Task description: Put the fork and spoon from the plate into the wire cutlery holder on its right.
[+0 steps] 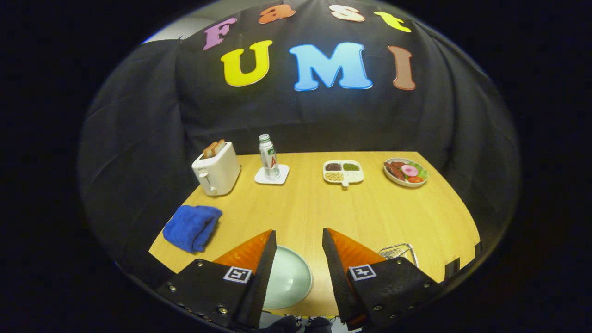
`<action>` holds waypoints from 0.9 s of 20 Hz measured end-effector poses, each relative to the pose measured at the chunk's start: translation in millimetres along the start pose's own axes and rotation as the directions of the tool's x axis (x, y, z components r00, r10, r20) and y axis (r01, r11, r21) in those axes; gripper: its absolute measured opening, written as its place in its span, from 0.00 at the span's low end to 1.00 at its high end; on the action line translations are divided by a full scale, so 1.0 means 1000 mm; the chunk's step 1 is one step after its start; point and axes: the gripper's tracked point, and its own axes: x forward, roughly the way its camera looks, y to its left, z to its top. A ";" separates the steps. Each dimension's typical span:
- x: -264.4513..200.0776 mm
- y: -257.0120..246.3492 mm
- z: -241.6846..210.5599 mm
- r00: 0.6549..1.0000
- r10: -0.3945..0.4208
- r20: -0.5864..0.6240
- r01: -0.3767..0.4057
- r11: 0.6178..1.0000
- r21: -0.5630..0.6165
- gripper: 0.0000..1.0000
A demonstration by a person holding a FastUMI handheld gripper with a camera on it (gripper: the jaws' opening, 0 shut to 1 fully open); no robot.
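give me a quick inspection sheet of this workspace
surface: wooden table, bare in the middle
job's things: pale green plate between the fingers, partly hidden by them; wire cutlery holder to its right, behind the right finger; fork and spoon cannot be made out
clutter: blue cloth; toaster with toast; bottle on a white coaster; divided dish of beans; plate of food
grippers: gripper open, fingers apart above the plate, holding nothing
cables: nothing seen
surroundings: black cloth wall behind and beside the table
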 end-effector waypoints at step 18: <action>0.056 0.069 -0.176 0.800 0.142 -0.583 -0.102 0.990 0.101 0.51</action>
